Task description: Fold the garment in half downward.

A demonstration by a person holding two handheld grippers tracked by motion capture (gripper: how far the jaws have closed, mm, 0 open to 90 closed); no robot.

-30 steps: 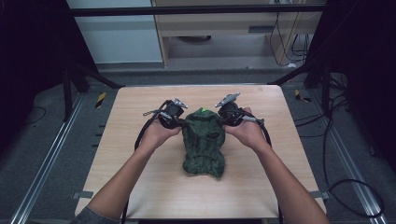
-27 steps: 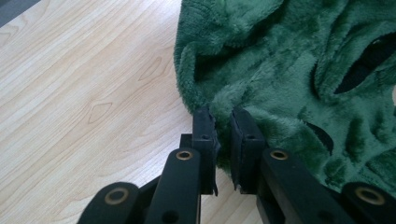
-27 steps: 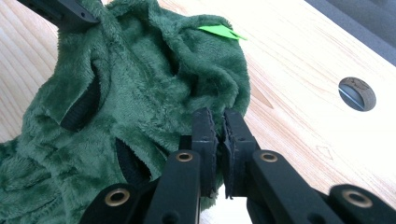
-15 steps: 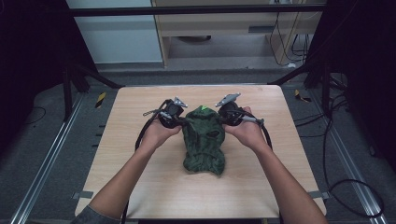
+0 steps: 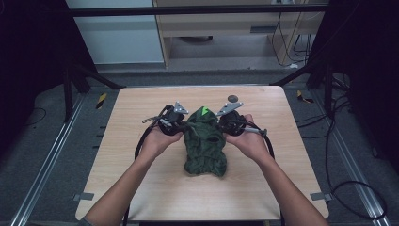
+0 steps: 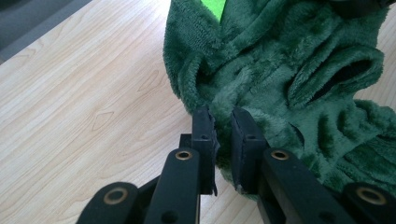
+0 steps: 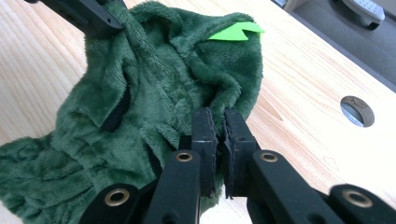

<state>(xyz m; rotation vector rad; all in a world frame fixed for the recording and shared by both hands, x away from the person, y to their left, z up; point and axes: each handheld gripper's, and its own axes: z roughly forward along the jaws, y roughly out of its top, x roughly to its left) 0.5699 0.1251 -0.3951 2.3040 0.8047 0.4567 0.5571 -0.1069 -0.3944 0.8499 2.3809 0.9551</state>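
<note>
High view: a dark green plush garment [image 5: 204, 146] lies bunched in the middle of the light wood surface [image 5: 122, 141], its far end lifted a little between the two hands. The left gripper [image 5: 184, 126] meets the garment's left upper edge and the right gripper [image 5: 221, 126] its right upper edge; each carries a grey three-cornered plate on top, with a black cable trailing back along the forearm. A bright green tag [image 5: 204, 111] sticks up at the garment's far tip, between the two grippers. A round grey hole [image 5: 232, 98] sits in the surface beyond the right gripper. No bin, box or other container on the surface; the garment lies straight on the wood. Left gripper view: the fingers [image 6: 204, 135] are nearly closed, pinching a fold of the garment [image 6: 280, 79] at its edge, fleece bunched between the pads. A sleeve-like opening gapes to the right of the grip, the green tag [image 6: 214, 7] shows at the top edge, and bare surface [image 6: 84, 93] lies to the left. Right gripper view: the fingers [image 7: 204, 135] are almost together, clamped on a thin fold of the garment [image 7: 154, 84] near its edge. The green tag [image 7: 236, 31] pokes out at the garment's top, the other gripper's black jaw bites the fabric at top left, and the round hole [image 7: 357, 111] in the surface [image 7: 299, 102] shows at right.
</note>
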